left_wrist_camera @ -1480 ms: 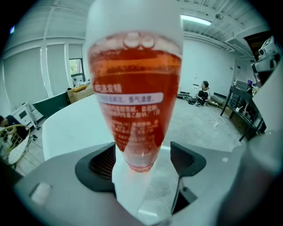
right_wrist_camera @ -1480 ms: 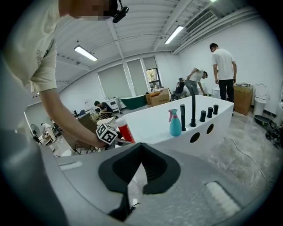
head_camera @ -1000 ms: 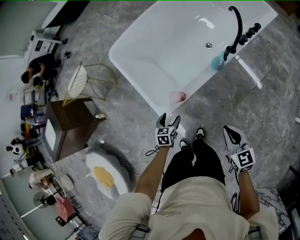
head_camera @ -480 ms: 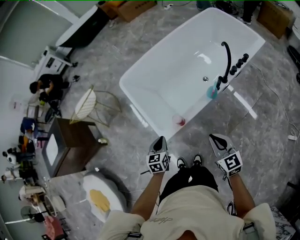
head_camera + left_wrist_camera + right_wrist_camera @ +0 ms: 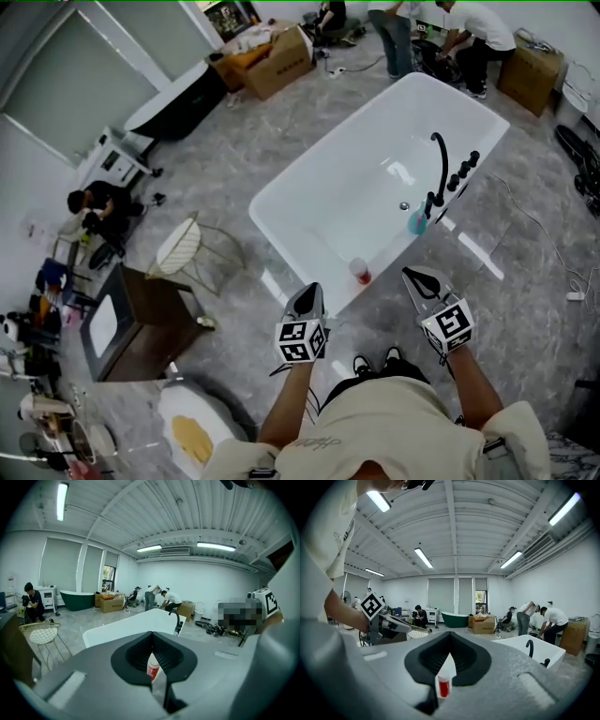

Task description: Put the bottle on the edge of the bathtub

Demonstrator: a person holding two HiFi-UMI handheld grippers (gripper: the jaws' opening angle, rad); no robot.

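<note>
Bottle (image 5: 360,272), a small cylinder w/ pale top and red lower part, stands upright on the near rim of the glossy white, round-cornered bathtub (image 5: 323,202), apart from both claws. L gripper (image 5: 312,289): dark ribbed jaws pressed together to a point, nothing gripped. R gripper (image 5: 410,273): same, tips meeting, empty. Both hang over the grey veined floor (image 5: 525,281). A thin black curved faucet (image 5: 439,169) sits on the tub's right rim, w/ a teal item (image 5: 418,222) just beside it.

A white bathtub (image 5: 349,176) is fitted with a black tap (image 5: 441,165); the bottle (image 5: 360,273) is seen as red, perhaps pale-capped; the floor (image 5: 272,122) is veined grey.
</note>
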